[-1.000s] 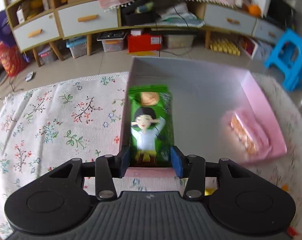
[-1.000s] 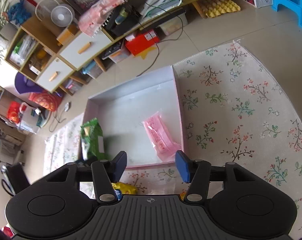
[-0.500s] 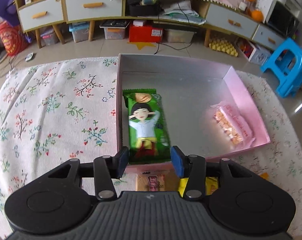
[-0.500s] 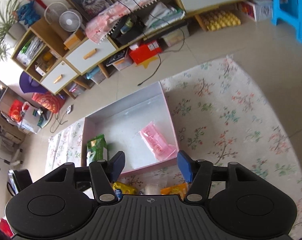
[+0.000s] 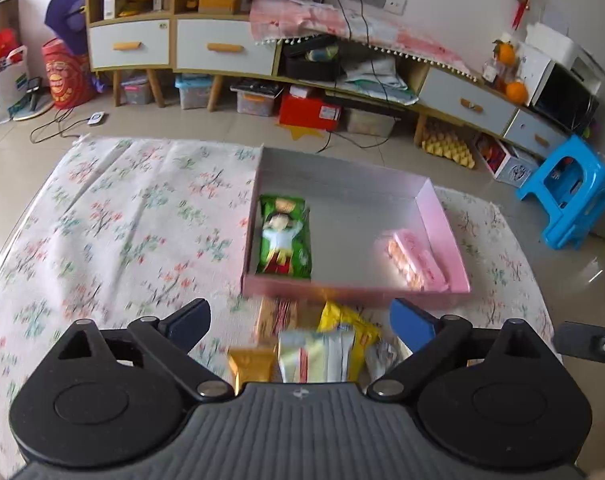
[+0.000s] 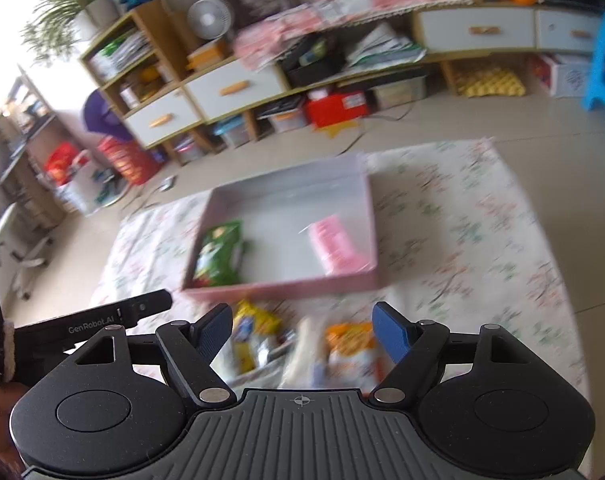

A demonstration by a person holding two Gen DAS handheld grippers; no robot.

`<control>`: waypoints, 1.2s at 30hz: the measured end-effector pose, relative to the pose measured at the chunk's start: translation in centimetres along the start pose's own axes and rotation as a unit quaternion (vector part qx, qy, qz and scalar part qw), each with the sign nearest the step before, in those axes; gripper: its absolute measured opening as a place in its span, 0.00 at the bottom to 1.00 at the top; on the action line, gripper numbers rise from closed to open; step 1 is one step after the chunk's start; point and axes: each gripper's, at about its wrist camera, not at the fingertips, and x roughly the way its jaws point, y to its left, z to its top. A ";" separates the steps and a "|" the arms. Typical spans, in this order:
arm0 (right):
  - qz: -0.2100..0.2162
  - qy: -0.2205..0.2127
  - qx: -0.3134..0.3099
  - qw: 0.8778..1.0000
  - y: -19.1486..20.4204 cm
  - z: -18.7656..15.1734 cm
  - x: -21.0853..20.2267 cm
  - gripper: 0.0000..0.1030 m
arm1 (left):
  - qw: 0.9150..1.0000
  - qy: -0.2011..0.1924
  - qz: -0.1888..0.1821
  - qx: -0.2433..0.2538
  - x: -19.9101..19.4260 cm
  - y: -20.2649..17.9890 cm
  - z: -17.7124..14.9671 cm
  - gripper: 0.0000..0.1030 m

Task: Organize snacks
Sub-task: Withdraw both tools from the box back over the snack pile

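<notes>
Left wrist view: left tongs (image 5: 298,318) wide, empty. Green packet (image 5: 285,237) and pink packet (image 5: 417,260) inside pink box (image 5: 354,291). Right tongs (image 6: 302,330) wide, empty.

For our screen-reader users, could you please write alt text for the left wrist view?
The open left gripper hovers over a pile of snacks lying on a floral cloth. Beyond sits a pink box holding a green packet and a pink packet.

A low wooden cabinet (image 5: 222,46) with white drawers lines the wall. A blue plastic stool (image 5: 568,192) stands on the tiled floor (image 5: 206,124).
</notes>
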 end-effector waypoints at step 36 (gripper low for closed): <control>-0.074 0.070 -0.011 0.995 -2.3 -5.3 4.0 0.82 | 0.989 0.102 0.000 0.109 2.9 -1.9 -12.1 0.68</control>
